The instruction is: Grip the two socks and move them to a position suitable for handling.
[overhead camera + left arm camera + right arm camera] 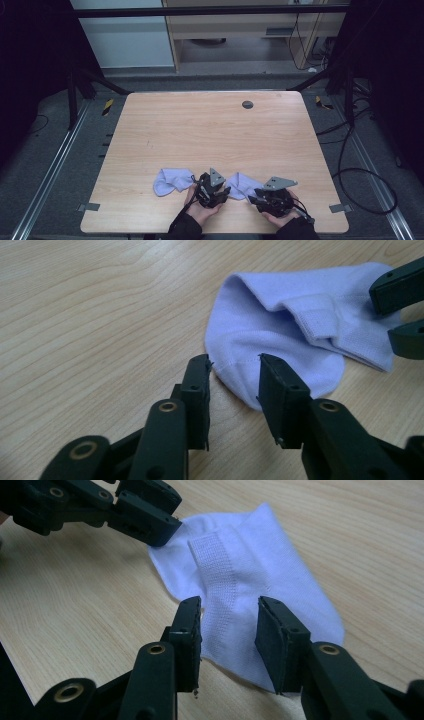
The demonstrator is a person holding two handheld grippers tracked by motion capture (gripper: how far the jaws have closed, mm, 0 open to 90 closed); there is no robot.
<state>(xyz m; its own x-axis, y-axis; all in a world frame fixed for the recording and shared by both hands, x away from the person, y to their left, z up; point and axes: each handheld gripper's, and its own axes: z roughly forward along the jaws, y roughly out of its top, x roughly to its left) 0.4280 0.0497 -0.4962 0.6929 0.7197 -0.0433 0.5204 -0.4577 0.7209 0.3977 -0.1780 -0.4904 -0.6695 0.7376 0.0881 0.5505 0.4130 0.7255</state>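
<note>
Working at the near edge of the wooden table (210, 130), I have two pale socks in front of me: one sock (172, 180) lies flat left of my hands, the other sock (243, 184) sits between my tongs. My left gripper (234, 371) stands partly open, straddling that sock's rounded end (280, 340); my right gripper (229, 611) stands partly open over its ribbed cuff band (215, 565). Neither pad presses yet. My worry: pinching only the top layer, so the sock peels apart, or the pads scraping wood and pushing the fabric away, bunching it.
</note>
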